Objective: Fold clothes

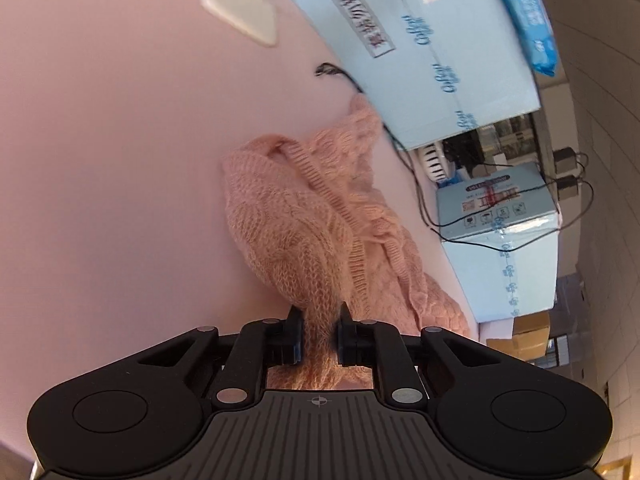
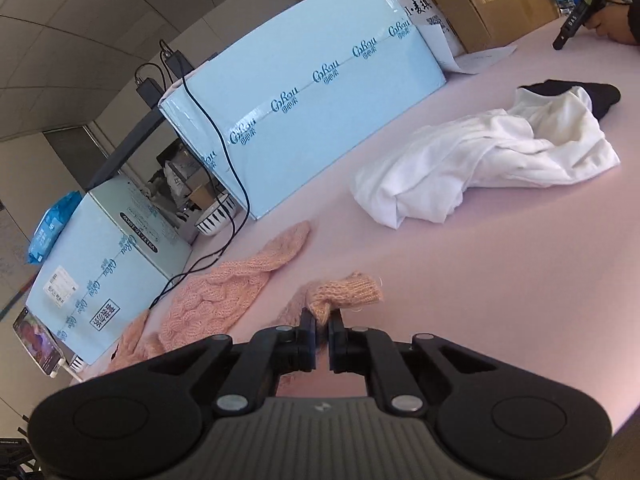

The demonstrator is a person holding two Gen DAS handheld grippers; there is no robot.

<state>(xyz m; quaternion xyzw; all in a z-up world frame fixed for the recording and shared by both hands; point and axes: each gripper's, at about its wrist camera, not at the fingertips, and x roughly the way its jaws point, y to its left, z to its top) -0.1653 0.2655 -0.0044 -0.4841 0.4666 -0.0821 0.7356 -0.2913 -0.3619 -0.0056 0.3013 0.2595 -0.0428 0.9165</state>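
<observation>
Left wrist view: the left gripper [image 1: 320, 320] has its jaws drawn in on a thick bunch of the pink knit sweater [image 1: 304, 216], pads pressing the wool on both sides. The sweater lies crumpled on the pink table [image 1: 100, 140], its far side close against the large blue box [image 1: 432, 52] and a black cable [image 1: 416, 184]. To the left the tabletop lies bare out to a white lamp base [image 1: 240, 8]; to the right the table edge drops away just past the knit.

Right wrist view: the right gripper [image 2: 322, 320] is nearly closed, pinching a cuff-like end of the same sweater [image 2: 216, 300], though the exact contact is partly hidden by fuzz. Bare table stretches rightward and ahead to a white garment [image 2: 488, 160] with a dark cloth [image 2: 600, 96] behind it. A smaller blue box [image 2: 108, 264] hems the left side.
</observation>
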